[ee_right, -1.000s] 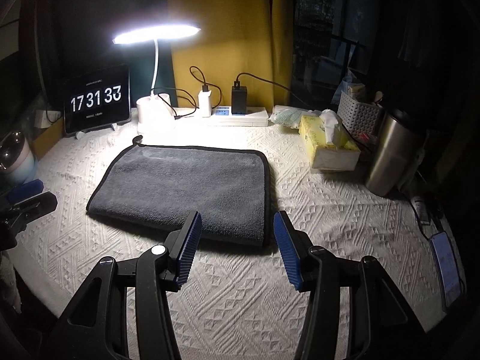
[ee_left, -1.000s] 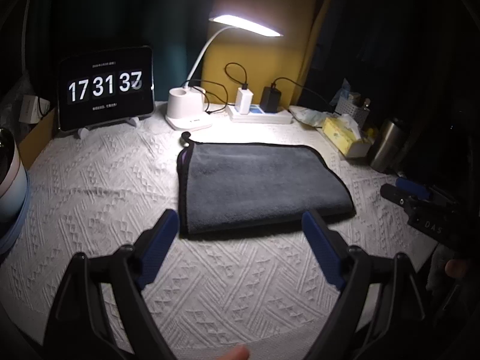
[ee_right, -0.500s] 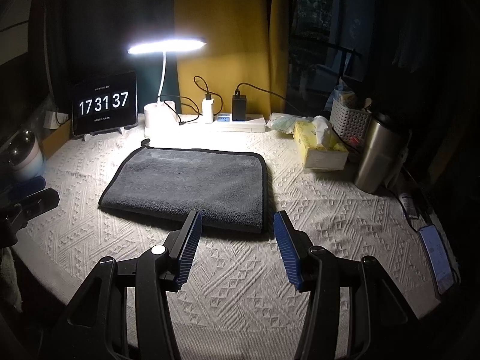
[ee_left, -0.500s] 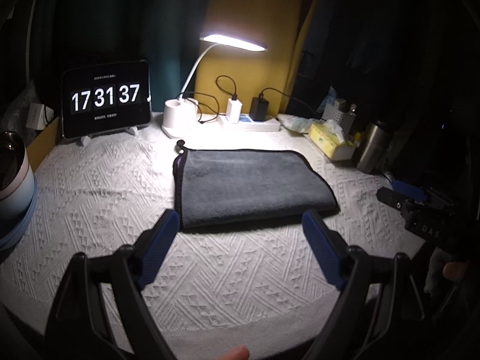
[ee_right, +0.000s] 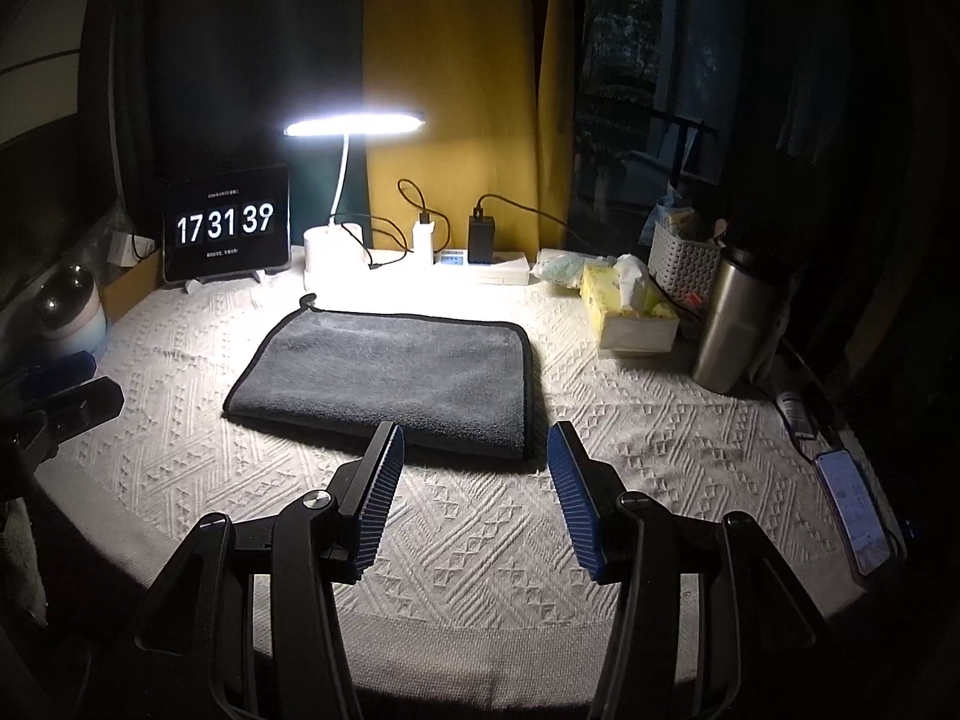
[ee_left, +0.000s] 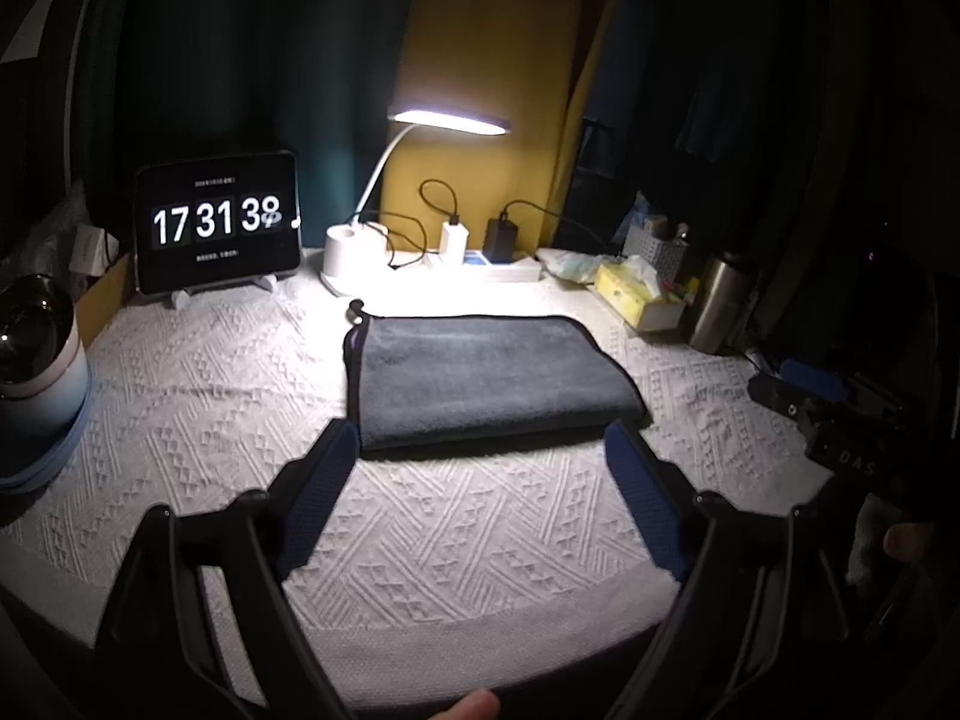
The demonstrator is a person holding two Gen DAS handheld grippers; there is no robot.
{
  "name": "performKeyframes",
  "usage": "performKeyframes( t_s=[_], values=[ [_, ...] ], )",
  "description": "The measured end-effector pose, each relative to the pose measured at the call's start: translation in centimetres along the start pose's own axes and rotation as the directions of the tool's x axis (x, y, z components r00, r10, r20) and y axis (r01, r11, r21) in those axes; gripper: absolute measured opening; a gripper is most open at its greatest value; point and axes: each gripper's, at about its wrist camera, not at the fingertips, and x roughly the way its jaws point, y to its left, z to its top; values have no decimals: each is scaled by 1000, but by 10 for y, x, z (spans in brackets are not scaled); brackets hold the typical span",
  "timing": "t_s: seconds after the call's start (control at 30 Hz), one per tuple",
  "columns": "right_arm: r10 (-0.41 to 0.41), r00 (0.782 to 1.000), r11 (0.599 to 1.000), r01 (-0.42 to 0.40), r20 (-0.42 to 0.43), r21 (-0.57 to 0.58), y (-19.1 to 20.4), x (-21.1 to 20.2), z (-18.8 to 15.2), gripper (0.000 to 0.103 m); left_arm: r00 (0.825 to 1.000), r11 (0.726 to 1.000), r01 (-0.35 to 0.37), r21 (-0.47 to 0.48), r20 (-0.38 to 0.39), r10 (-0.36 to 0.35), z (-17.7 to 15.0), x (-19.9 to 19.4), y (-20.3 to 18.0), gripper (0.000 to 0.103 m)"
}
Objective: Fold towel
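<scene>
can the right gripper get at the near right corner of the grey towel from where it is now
Probably yes. The right gripper is open, holds nothing, and hangs just short of the grey towel at its near right corner. Only bare white tablecloth lies between; the tissue box stands well aside.

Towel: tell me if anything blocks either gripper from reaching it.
Nothing visible does. Only bare tablecloth lies between the open right gripper and the towel; likewise for the open left gripper in its own view.

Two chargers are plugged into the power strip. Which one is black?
The black charger is the one on the right, nearer the tissue box. The white charger sits left of it on the power strip, nearer the lamp base.
</scene>
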Motion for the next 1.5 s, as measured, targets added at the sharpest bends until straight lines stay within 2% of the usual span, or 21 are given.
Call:
performKeyframes(
  t_s=[0.23,0.37,0.7,1.17,1.3,1.5],
  values=[
    [-9,999,1000,9,44,1,2,-27,1,53,999,1000,26,15,33,-27,-2,-20,-7,86],
    [-17,997,1000,17,75,1,3,-45,3,53,996,999,30,33,81,-32,-1,-37,-11,86],
    [-33,987,999,35,159,-8,7,-88,7,53,984,997,30,70,171,-41,7,-74,-20,86],
    [-48,972,999,53,228,-12,8,-121,13,53,964,994,10,107,263,-38,16,-108,-27,86],
    [-45,969,999,50,244,-16,9,-128,14,53,961,994,3,110,274,-33,17,-111,-28,86],
    [-41,969,999,46,244,-18,9,-131,13,53,967,997,1,71,254,-20,18,-110,-23,86]
  ],
)
